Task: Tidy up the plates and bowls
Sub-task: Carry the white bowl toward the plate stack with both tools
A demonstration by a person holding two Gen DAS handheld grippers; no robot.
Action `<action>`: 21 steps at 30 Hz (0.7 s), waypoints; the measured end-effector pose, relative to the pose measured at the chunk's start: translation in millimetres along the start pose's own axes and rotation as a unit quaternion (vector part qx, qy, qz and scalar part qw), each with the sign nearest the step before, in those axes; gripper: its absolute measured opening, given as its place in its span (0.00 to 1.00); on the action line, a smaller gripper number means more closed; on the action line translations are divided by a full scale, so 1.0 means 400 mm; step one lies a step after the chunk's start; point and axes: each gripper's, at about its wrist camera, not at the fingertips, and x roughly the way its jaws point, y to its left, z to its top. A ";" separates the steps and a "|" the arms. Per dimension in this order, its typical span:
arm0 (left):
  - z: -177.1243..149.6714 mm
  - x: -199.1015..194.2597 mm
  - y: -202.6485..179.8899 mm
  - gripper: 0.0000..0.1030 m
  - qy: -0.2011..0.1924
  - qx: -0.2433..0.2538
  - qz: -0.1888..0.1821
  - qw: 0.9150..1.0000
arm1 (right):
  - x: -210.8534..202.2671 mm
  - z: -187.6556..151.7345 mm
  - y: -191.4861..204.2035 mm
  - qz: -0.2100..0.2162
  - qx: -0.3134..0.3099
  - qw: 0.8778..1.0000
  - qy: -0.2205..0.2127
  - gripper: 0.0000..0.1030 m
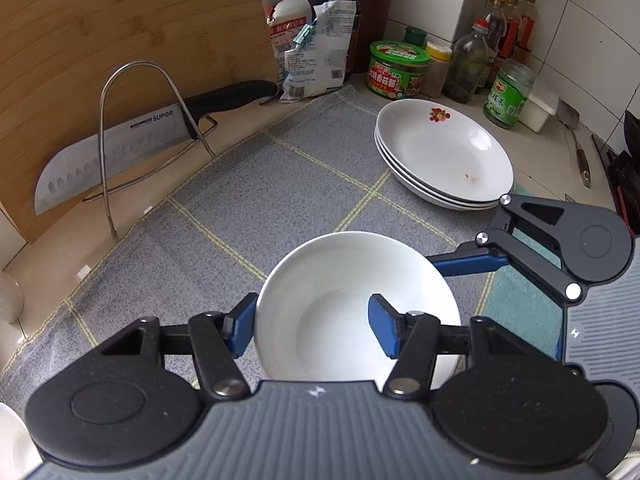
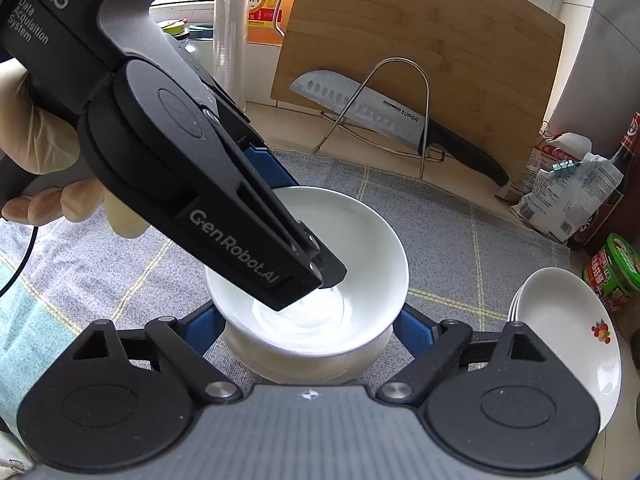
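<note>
The left gripper (image 1: 314, 326) is clamping the rim of a white bowl (image 1: 344, 280): one blue finger is sitting outside the wall, the other inside the hollow, and the jaws are drawn in as far as they go, with the bowl's wall pinched between them. From the left wrist view, the rest of the bowl is spreading ahead of and to the right of the jaws, over a grey checked cloth (image 1: 248, 184).

In the right wrist view, the same bowl is lying directly ahead of the right gripper (image 2: 308, 326), between its two blue fingers (image 2: 412, 330), which are standing wide apart on either side of it. Whether their pads are pressing on the wall or only flanking it cannot be told, since the bowl's flared rim is hiding the contact. A second white rim is showing just under the upper bowl; whether it is another bowl or the foot of the same one cannot be told. The left gripper is reaching down from the upper left into the hollow, with a gloved hand (image 2: 36, 128) around its handle.

A stack of plates (image 1: 444, 156) is sitting well beyond the left jaws and to their right, on the cloth. Farther ahead, a knife (image 1: 120, 148) is leaning in a wire rack against a wooden cutting board (image 1: 120, 32).
</note>
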 end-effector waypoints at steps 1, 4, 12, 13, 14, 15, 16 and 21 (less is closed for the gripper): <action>-0.001 0.002 0.000 0.56 0.000 -0.001 0.000 1.000 | 0.000 0.000 0.001 0.000 0.000 1.000 0.001 0.90; -0.001 0.006 -0.002 0.56 0.000 0.000 0.000 1.000 | 0.004 0.002 0.000 0.001 0.001 1.000 0.003 0.90; -0.001 0.016 -0.003 0.56 0.004 0.001 0.000 1.000 | 0.010 0.001 -0.005 0.005 0.009 1.000 0.008 0.90; -0.001 0.018 -0.002 0.56 0.005 0.001 0.000 1.000 | 0.012 0.002 -0.006 0.007 0.012 1.000 0.008 0.90; -0.001 0.019 -0.003 0.56 0.005 0.001 0.000 1.000 | 0.013 0.002 -0.007 0.008 0.013 1.000 0.009 0.90; -0.001 0.020 -0.003 0.56 0.006 0.001 0.000 1.000 | 0.012 0.001 -0.008 0.009 0.014 1.000 0.010 0.90; -0.002 0.021 -0.002 0.56 0.006 0.000 -0.001 1.000 | 0.013 0.001 -0.008 0.010 0.015 1.000 0.010 0.90; -0.001 0.024 0.000 0.56 0.004 -0.003 -0.003 1.000 | 0.016 0.001 -0.014 0.015 0.024 1.000 0.011 0.90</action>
